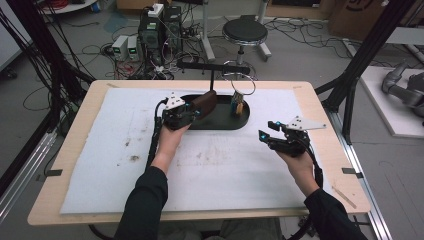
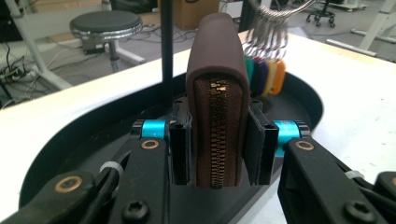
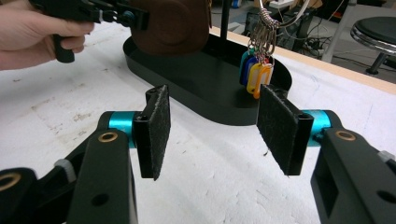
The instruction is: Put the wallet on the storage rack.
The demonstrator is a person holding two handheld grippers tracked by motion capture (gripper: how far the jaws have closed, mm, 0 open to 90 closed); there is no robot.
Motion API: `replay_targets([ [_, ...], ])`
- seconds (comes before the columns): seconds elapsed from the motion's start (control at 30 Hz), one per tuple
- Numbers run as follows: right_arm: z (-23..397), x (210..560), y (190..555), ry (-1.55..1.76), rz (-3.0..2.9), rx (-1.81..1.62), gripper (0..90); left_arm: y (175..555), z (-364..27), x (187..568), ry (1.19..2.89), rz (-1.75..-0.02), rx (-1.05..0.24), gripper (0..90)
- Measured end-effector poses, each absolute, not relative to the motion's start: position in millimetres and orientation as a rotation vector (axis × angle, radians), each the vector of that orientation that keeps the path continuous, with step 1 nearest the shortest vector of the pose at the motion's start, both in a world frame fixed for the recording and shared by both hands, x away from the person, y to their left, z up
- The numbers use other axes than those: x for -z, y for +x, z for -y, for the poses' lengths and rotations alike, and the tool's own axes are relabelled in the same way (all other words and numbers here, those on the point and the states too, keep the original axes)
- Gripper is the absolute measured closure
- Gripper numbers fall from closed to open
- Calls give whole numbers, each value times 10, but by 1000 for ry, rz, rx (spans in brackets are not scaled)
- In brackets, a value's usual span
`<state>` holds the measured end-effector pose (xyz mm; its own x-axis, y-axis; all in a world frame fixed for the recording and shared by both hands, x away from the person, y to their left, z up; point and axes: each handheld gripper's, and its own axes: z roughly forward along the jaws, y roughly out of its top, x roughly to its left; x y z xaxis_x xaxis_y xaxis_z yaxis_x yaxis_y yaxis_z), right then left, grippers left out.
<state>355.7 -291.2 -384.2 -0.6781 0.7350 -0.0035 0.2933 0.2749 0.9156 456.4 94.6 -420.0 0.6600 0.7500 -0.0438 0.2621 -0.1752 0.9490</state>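
A brown zipped wallet point(image 1: 204, 103) hangs over the left end of a black oval tray point(image 1: 220, 122), and my left gripper point(image 1: 192, 112) is shut on it. In the left gripper view the wallet point(image 2: 216, 93) stands on edge with its zipper facing me, and both pads point(image 2: 180, 151) press its sides. A bunch of coloured key tags point(image 1: 238, 107) hangs from a wire ring on the tray's stand. My right gripper point(image 1: 266, 136) rests to the right of the tray, open; its pads point(image 3: 156, 130) are wide apart with nothing between them, and it faces the key tags point(image 3: 254, 74).
The tray sits at the back of a white mat point(image 1: 200, 150) on a wooden table point(image 1: 75, 145). A black post point(image 1: 212, 80) with a crossbar rises from the tray. Beyond the table stand a stool point(image 1: 244, 32), cables and electronics boxes.
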Motion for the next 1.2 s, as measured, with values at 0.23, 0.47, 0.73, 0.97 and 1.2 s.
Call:
replay_targets([
  [0.23,2908,3850,3554,926,-2124,-1374,456,4610,-910,4297,1764,-843,-540,668],
  [0.47,2900,3853,3546,922,-2124,-1363,456,4646,-893,4361,1754,-839,-547,668],
  [0.73,2914,3868,3536,918,-2125,-1356,457,4680,-911,4421,1754,-865,-542,664],
  [0.97,2948,3871,3524,922,-2119,-1351,458,4682,-916,4426,1749,-875,-532,645],
  [1.2,2922,3877,3520,909,-2130,-1348,457,4667,-898,4409,1765,-871,-535,507],
])
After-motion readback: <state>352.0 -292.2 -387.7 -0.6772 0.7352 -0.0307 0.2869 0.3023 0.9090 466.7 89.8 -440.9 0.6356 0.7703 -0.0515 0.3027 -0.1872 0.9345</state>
